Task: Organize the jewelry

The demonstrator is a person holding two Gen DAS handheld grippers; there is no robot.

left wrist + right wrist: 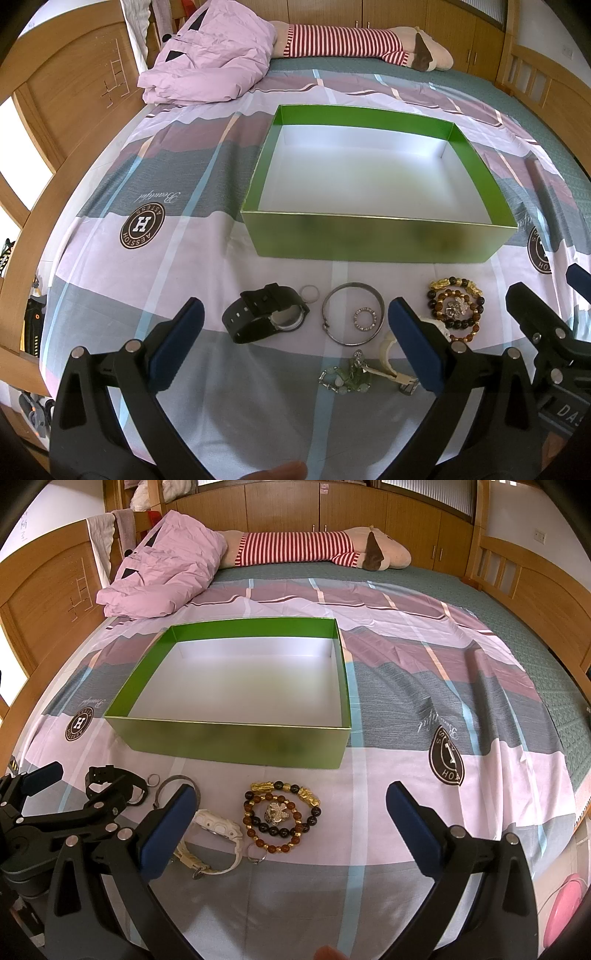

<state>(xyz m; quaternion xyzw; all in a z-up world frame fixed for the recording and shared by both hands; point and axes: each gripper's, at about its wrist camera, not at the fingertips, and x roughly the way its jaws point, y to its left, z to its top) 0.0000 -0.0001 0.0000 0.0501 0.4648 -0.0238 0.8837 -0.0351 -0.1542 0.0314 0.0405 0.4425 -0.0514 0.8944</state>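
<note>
A wooden-framed bed (517, 590) wears a patchwork sheet (424, 686), with a pink jacket (162, 565) and striped plush (314, 546) at its far end. The empty green box (236, 746) sits mid-sheet, with watches, bangle and bead bracelets (282, 812) just before it; the left gripper (295, 336) and right gripper (291, 816) both hang spread wide, holding nothing.

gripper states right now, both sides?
Left gripper: open, holding nothing, above the jewelry.
Right gripper: open, holding nothing, above the bead bracelets.

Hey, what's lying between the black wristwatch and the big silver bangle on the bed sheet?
A small thin silver ring lies between the black wristwatch and the large silver bangle, toward their far side; the left wrist view shows it best.
</note>
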